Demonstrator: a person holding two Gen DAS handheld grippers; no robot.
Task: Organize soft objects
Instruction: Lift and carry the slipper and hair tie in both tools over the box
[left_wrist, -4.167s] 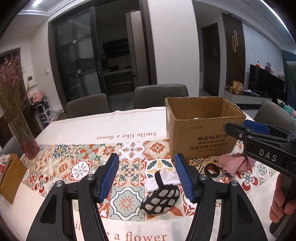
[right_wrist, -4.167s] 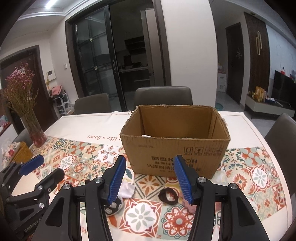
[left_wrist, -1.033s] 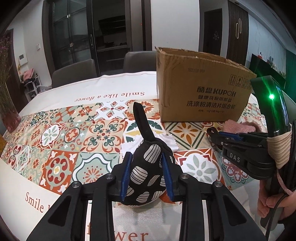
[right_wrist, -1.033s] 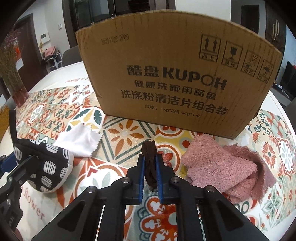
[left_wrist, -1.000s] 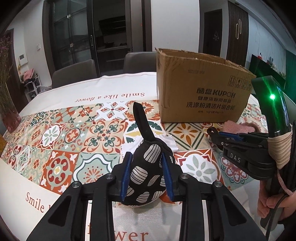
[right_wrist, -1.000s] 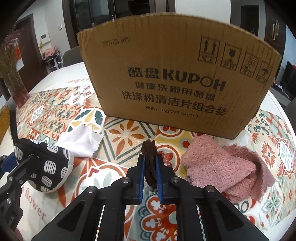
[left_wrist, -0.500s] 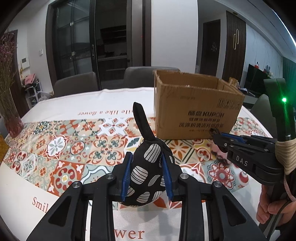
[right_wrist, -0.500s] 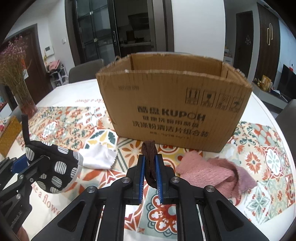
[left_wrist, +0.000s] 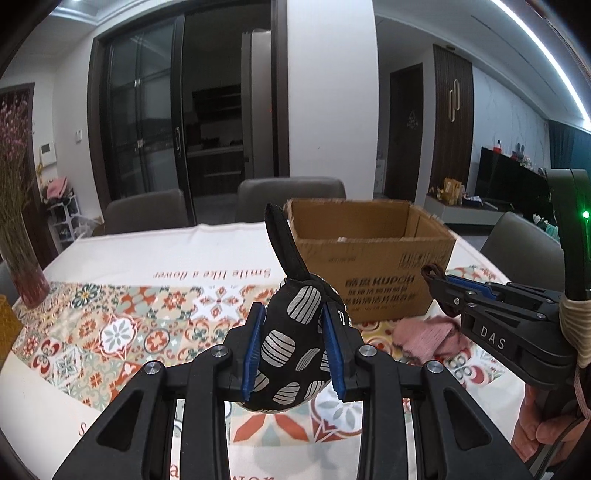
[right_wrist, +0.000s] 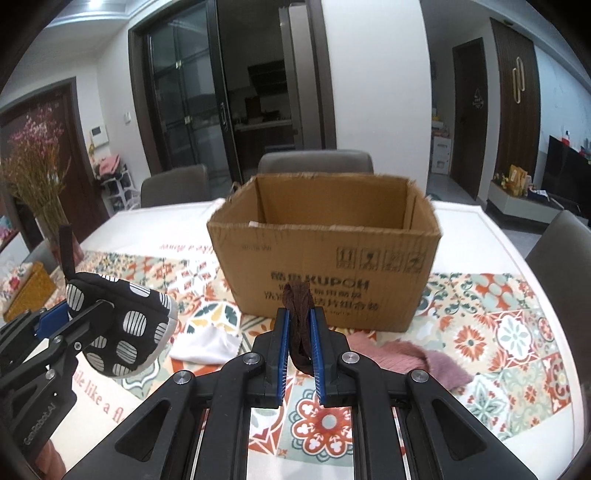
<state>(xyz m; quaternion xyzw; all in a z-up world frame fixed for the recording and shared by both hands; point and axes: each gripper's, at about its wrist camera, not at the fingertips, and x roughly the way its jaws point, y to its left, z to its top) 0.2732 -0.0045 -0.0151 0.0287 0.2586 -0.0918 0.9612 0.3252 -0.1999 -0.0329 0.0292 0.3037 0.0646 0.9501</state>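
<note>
— Left wrist view first: how far along was the tidying?

— Partly, by my reading. The left gripper (left_wrist: 293, 347) was clamped on a black pouch (left_wrist: 291, 354) with white striped spots, held clear of the table (left_wrist: 122, 254). The right gripper (right_wrist: 298, 334) was closed almost completely on a brown hair tie (right_wrist: 298, 314). Both pointed toward the open cardboard box (right_wrist: 325, 273).

— Anything inside the box?

— Only a pale edge showed inside; I couldn't tell what it was. Neither held item was in yet.

— What was left on the table?

— A pink towel (right_wrist: 421, 360) just in front of the box and a white cloth (right_wrist: 207, 345) beside it, both untouched.

— And the surroundings?

— A white tablecloth with a tiled floral band and lettering, grey chairs (left_wrist: 291, 195) behind, a vase of dried pink flowers (right_wrist: 40, 184) at the left, dark glass doors (left_wrist: 140, 147) and a white pillar beyond.
</note>
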